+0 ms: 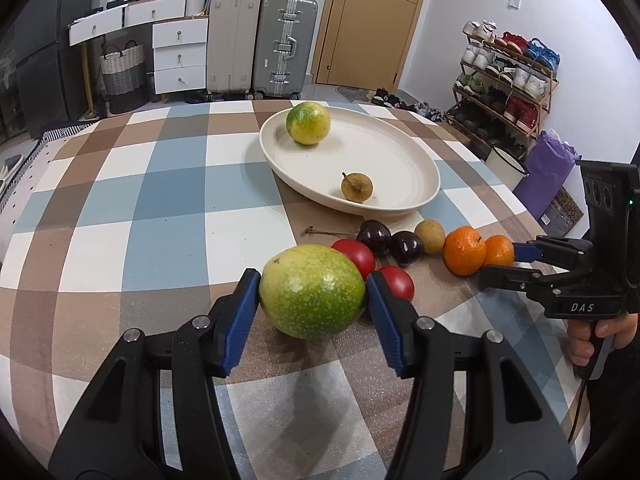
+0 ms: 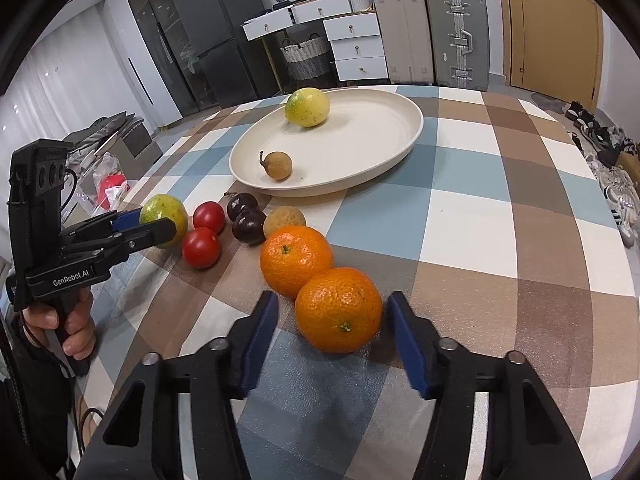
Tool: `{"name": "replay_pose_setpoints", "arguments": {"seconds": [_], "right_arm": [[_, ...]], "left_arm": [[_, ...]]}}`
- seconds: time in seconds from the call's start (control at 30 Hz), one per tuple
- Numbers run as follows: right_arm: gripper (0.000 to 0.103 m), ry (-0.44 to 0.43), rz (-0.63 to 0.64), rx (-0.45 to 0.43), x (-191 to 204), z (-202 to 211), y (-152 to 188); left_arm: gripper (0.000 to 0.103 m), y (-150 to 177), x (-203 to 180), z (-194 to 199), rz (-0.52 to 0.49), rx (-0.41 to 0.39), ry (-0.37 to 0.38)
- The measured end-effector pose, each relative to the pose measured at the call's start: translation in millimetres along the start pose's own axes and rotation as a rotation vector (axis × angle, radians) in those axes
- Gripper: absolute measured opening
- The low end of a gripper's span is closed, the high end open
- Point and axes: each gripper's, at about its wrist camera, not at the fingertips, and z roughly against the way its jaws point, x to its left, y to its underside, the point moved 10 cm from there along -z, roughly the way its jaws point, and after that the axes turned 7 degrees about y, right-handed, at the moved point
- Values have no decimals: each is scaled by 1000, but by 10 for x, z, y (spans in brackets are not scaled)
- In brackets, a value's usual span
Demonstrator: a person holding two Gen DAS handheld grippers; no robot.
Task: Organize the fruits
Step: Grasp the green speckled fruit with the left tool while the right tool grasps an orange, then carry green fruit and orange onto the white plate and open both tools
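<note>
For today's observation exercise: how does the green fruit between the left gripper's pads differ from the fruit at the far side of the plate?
The green fruit sits on the tablecloth between the left gripper's pads, which press on its sides; the plate fruit lies free in the plate. The green fruit is green with pale speckles; the plate fruit is mostly yellow with a green patch. Both are roundish and speckled.

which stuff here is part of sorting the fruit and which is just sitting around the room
Part of the job:
- plate
- green fruit in the left gripper
- oranges by the right gripper
- tomatoes
- dark plums
- small brown fruit

Just lying about:
- suitcases
- shoe rack
- drawers
- basket
</note>
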Motion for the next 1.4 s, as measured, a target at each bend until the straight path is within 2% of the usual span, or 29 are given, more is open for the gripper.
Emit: {"name": "replay_pose_setpoints", "arguments": {"seconds": [0.07, 0.1, 0.4, 0.83, 1.07, 1.4], "right_arm": [[42, 11, 9, -4, -3, 1, -5], [41, 12, 12, -11, -2, 12, -10], [41, 17, 14, -36, -22, 43, -42], [41, 15, -36, -126, -134, 261, -193], [41, 7, -38, -146, -91, 327, -314], [41, 16, -7, -209, -5, 591, -734]], "left_arm": [[52, -13, 8, 14, 1, -8, -3], [52, -23, 17, 25, 2, -14, -6], [52, -61, 49, 72, 7, -37, -18], [52, -146, 55, 137, -6, -82, -66], [52, -382, 11, 229, -17, -124, -78], [52, -831, -213, 335, -67, -190, -75]]}}
